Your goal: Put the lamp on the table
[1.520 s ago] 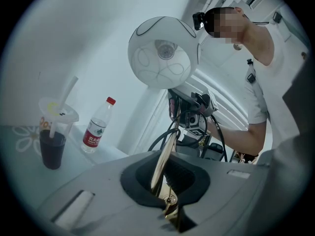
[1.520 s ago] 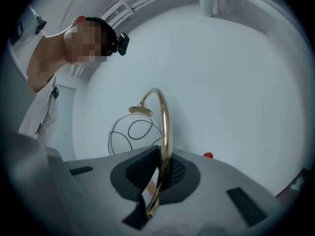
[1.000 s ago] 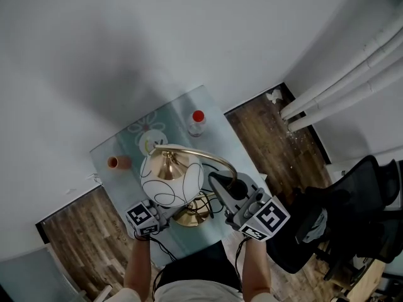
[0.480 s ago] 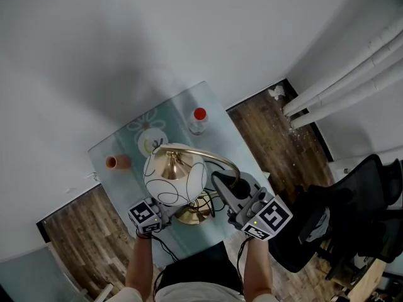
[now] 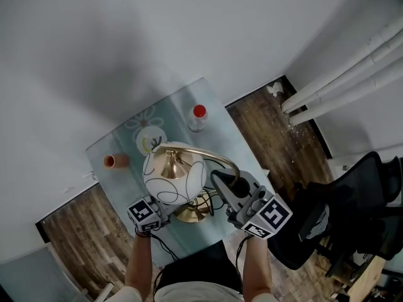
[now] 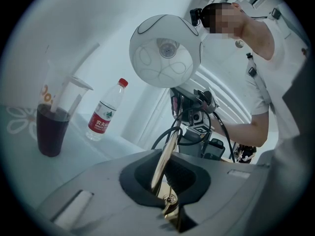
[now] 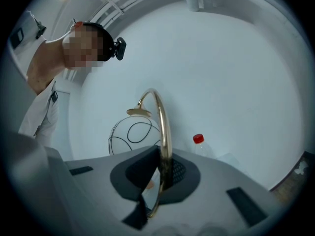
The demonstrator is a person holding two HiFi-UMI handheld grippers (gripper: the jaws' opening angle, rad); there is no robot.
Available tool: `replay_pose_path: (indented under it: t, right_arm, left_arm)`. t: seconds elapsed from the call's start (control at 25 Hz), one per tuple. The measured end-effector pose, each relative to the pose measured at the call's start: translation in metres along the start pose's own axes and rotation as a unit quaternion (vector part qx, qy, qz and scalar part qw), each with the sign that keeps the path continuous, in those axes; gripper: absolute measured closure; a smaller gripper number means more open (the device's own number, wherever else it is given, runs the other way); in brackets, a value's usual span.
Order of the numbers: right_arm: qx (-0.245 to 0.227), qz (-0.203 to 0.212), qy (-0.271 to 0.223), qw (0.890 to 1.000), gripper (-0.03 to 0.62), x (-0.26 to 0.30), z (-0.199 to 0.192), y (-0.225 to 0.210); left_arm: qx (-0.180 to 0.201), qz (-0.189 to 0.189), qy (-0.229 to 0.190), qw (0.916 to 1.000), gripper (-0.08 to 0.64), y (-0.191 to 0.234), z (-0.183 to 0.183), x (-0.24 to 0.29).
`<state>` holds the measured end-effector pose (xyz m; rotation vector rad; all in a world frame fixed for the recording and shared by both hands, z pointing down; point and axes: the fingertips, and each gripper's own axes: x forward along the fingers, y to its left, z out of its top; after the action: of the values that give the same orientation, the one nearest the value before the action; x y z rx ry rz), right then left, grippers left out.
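The lamp has a white globe shade (image 5: 173,175) with black swirls, a brass arched stem and a round brass base (image 5: 191,214) that rests on the glass table (image 5: 220,137). My left gripper (image 5: 169,216) is low by the base. The lower stem (image 6: 165,159) runs between its pads; the jaws have just been opening a little, and the brass still sits pinched in the slit of my left gripper (image 6: 166,181). My right gripper (image 5: 221,182) is shut on the arch (image 7: 162,122), which passes between the pads of my right gripper (image 7: 160,181). The shade (image 6: 165,50) hangs free.
A water bottle (image 5: 198,119) with a red cap stands at the table's far side, and a cup (image 5: 113,162) of dark drink at its left. A black office chair (image 5: 352,212) is at the right on the wood floor. White pipes (image 5: 340,87) run along the wall.
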<state>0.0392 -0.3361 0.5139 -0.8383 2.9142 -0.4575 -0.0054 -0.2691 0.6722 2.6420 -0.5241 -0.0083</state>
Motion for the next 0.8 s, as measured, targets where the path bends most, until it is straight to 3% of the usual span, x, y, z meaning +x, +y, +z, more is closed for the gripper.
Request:
replay_pose_path:
  t: [0.36, 0.8]
  right_arm:
    - [0.14, -0.004, -0.019, 0.99, 0.592, -0.008, -0.003, -0.014]
    - [0.154, -0.033, -0.01, 0.987, 0.592, -0.007, -0.006, -0.02]
  left_arm:
    - [-0.003, 0.002, 0.015, 0.9999, 0.547, -0.003, -0.001, 0.0]
    - [0.001, 0.015, 0.018, 0.9997, 0.541, -0.001, -0.003, 0.0]
